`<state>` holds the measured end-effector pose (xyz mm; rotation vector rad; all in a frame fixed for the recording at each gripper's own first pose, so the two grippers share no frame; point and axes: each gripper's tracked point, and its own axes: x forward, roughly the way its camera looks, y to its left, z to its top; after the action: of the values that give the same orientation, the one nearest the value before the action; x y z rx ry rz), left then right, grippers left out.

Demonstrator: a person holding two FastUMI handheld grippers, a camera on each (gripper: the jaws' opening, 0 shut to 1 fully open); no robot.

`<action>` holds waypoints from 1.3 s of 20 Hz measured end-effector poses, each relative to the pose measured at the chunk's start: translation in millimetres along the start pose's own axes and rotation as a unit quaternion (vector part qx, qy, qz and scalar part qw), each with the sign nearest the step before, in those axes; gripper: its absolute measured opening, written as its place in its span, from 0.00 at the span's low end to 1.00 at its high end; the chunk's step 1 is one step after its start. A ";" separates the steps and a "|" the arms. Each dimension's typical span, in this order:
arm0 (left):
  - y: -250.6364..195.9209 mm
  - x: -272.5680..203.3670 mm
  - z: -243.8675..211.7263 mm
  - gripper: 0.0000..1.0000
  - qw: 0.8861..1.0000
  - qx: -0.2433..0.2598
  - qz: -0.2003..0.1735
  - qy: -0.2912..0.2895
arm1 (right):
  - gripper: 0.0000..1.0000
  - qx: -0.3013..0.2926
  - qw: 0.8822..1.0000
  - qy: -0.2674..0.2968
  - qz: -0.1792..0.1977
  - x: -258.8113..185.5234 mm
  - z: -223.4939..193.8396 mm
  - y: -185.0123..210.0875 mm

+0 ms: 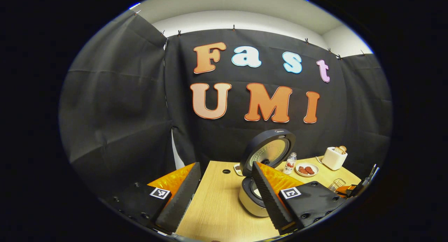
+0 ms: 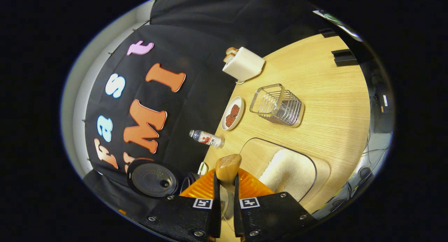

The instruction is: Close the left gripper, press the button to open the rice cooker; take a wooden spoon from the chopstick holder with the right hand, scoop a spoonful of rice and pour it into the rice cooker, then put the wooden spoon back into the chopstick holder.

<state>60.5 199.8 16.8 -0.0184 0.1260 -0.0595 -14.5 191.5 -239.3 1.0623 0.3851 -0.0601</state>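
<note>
Up close, the right gripper (image 2: 226, 196) is clamped on the wooden spoon (image 2: 228, 169) — its bowl pokes out beyond the fingertips, above the tray of rice (image 2: 289, 172). Farther off stands the wire chopstick holder (image 2: 276, 104). The left gripper (image 1: 224, 196) is spread wide — beyond it sits the rice cooker (image 1: 260, 165), lid up.

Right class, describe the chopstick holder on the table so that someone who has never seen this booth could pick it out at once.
In the right gripper view, start at the wooden table and find the white toaster by the black wall. Just in front of it, beside the small plate of reddish food, stands the chopstick holder. It is the only see-through thing there: an open-topped basket of thin metal wires.
</note>
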 end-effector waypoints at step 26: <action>-17.6 0.9 18.7 0.96 1.000 -0.015 0.002 -0.027 | 0.13 0.148 0.988 -0.005 0.045 -34.7 58.3 80.7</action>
<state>62.7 182.5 35.7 -0.0497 0.0731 -0.0526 -11.8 176.3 -135.1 1.3717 0.3254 -0.0429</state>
